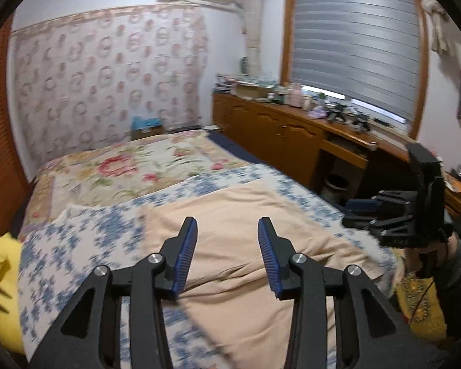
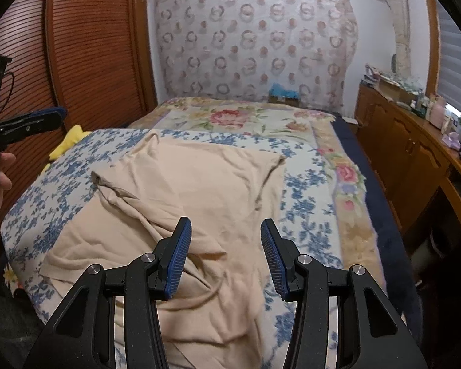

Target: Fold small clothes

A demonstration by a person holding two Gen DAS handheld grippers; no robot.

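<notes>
On bed [image 2: 347,184]: unlabelled beige garment [image 2: 181,203].

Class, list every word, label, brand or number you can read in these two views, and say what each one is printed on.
None can be read.
Box at the bed's head: any print is blurred.
Items on the counter: labels too small and blurred.
Left gripper, right gripper, garment: no text visible.

The left gripper [image 1: 227,255] and right gripper [image 2: 226,255] both hover with their 2 blue-padded fingers spread apart, gripping nothing, each held in a hand [image 2: 0,181].
</notes>
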